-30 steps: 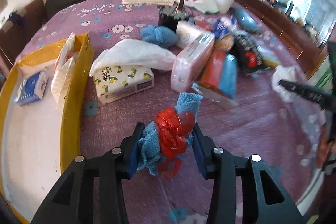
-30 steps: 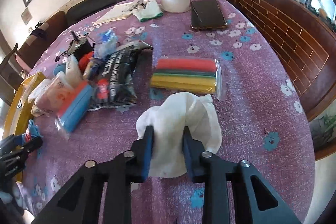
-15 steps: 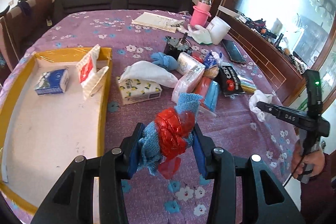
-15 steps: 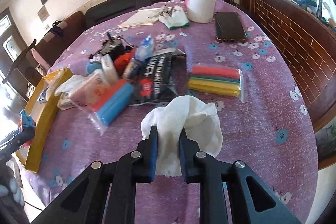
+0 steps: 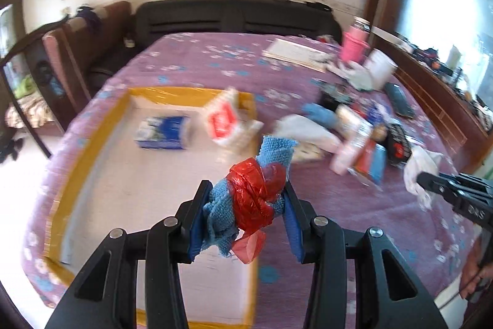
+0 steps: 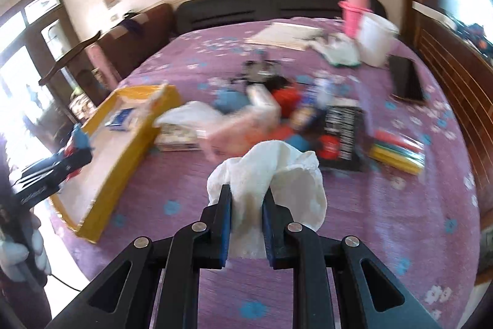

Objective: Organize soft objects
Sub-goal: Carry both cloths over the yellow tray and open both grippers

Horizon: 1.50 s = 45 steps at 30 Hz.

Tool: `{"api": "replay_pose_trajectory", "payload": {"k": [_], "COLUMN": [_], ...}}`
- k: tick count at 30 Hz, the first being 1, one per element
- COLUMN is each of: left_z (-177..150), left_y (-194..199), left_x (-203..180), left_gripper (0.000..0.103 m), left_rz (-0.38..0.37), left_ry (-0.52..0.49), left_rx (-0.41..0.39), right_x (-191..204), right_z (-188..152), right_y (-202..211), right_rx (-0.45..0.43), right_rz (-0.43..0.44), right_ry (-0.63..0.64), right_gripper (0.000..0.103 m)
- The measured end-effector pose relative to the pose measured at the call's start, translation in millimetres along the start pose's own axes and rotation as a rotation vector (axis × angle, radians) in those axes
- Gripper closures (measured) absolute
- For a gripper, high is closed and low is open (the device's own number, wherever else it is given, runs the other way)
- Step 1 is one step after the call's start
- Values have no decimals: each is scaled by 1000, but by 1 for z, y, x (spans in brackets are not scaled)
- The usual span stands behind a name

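above the yellow-rimmed shallow tray (image 5: 92, 150) with the pale floor, my left gripper (image 5: 246, 218) hangs in the air, fingers (image 5: 197, 215) part-way apart and clamped on a bundled blue terry cloth wrapped in crinkly red plastic (image 5: 252, 196). both blue pads press its sides, cloth tail sticks up past the tips, a red scrap hangs below. inside the tray: a small blue-and-white tissue pack (image 5: 163, 133) and a white packet with a red label (image 5: 223, 119) leaning at the far wall.

my right gripper (image 6: 246, 218) is out over the purple flowered tablecloth (image 6: 385, 230), fingers (image 6: 223, 218) nearly pressed together, pinching a crumpled white cloth (image 6: 277, 178) that bulges above and to the right of the tips, clear of the table. beyond it a blurred heap of packets (image 6: 277, 113); a pack of coloured foam strips in clear wrap (image 6: 397, 153) lies to the right. left gripper shows at the left edge of the right wrist view, by the tray's near corner.
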<state>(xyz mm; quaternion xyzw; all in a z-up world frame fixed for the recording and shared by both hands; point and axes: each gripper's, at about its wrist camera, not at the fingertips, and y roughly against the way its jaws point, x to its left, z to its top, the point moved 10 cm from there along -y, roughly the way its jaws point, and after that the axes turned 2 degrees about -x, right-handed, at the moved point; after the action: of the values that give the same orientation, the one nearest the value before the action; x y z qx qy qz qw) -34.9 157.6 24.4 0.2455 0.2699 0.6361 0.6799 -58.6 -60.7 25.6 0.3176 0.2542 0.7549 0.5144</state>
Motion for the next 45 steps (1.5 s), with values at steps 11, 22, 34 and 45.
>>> {"api": "replay_pose_trajectory", "payload": {"k": [11,22,34,45], "left_z": [17,25,25,28], "left_y": [-8,-71,-108,-117], "left_x": [73,120,145,155], "left_gripper": [60,60,59,56], "left_rz": [111,177,160,186], "left_ry": [23,26,80,93], "left_rx": [-5,85,161,173], "right_x": [132,193,203,204], "right_z": [31,50,48,50], "right_y": [-55,-126,-172,-183], "right_rx": [58,118,179,188], "right_rz": [156,204,194,188], "right_ry": [153,207,207,202], "right_gripper": [83,83,83,83]}}
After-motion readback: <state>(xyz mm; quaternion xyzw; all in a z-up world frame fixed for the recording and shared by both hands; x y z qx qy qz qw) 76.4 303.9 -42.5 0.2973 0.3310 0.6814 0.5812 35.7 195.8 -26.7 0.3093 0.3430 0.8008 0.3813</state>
